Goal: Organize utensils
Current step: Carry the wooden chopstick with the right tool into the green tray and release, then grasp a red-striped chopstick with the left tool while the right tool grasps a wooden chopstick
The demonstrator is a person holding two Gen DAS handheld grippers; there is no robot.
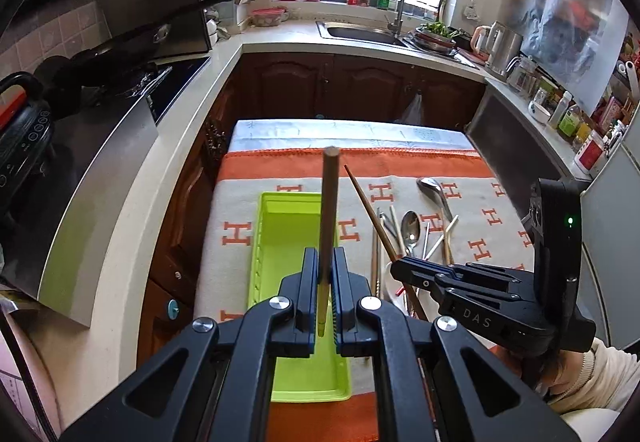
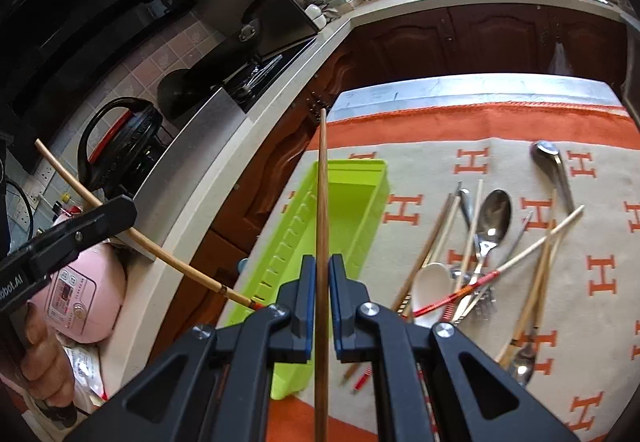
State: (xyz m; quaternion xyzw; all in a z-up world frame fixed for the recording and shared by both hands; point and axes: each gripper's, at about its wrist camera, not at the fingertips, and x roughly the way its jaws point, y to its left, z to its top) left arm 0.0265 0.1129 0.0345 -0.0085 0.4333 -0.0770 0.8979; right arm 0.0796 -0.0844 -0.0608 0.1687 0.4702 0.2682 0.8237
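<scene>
The left hand-held gripper [image 1: 325, 284] is clenched on a pale bamboo chopstick [image 1: 329, 210], which points straight ahead of its fingers, above the lime-green plastic tray [image 1: 280, 242] lying on the table's orange-and-cream blanket [image 1: 240, 202]. The right hand-held gripper [image 2: 322, 294] grips a darker brown wooden chopstick [image 2: 322, 202], also pointing forward along its fingers, with the tray just left of and below it. To the right of both grippers, a loose pile of chopsticks, metal spoons [image 2: 494, 214], a fork and a white ceramic spoon [image 2: 432, 282] rests on the blanket.
</scene>
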